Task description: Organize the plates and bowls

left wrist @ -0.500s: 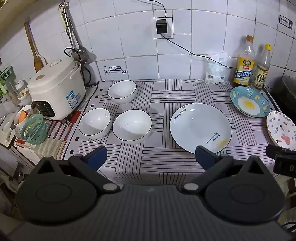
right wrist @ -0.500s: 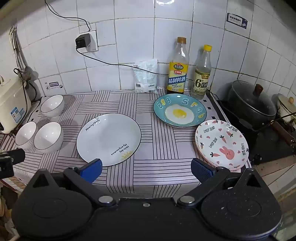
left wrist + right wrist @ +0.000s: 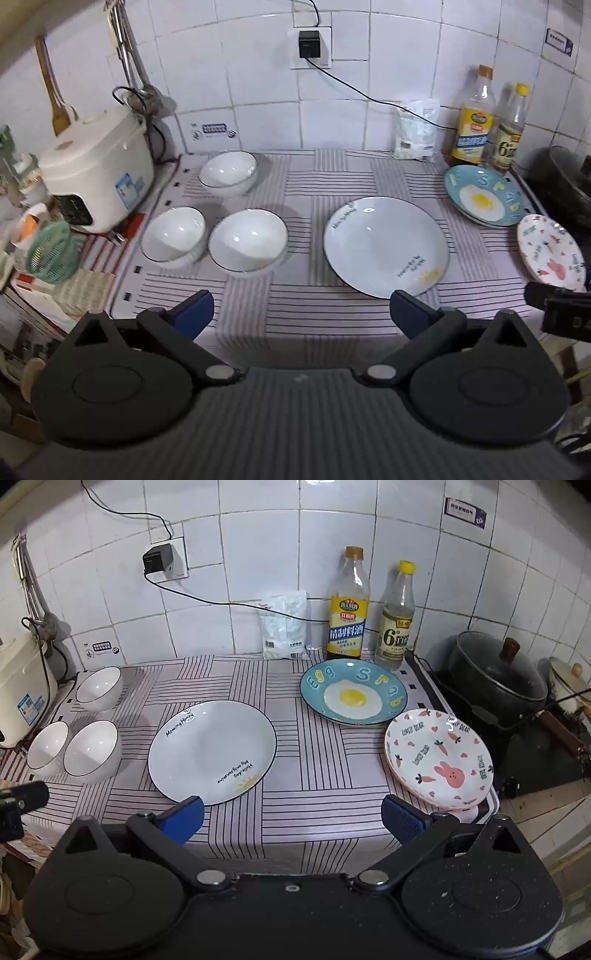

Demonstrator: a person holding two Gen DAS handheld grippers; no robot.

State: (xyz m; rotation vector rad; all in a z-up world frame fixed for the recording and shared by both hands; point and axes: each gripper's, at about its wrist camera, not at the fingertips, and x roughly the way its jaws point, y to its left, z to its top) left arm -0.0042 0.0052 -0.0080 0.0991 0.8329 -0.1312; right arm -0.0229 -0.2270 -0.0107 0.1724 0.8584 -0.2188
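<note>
Three white bowls stand on the striped cloth at the left: a far bowl (image 3: 228,172) (image 3: 99,688), a near-left bowl (image 3: 173,236) (image 3: 46,749) and a near-right bowl (image 3: 248,240) (image 3: 92,752). A large white plate (image 3: 386,245) (image 3: 212,751) lies in the middle. To its right lie a blue fried-egg plate (image 3: 484,199) (image 3: 352,697) and a pink rabbit plate (image 3: 550,248) (image 3: 437,758). My left gripper (image 3: 301,314) hangs open above the counter's front edge, before the bowls and white plate. My right gripper (image 3: 291,818) is open too, between the white and pink plates. Neither holds anything.
A rice cooker (image 3: 98,173) stands at the left, with a green basket (image 3: 51,253) beside it. Two bottles (image 3: 347,605) (image 3: 397,616) and a white bag (image 3: 284,627) line the tiled wall. A black lidded pot (image 3: 498,675) sits on the stove at the right.
</note>
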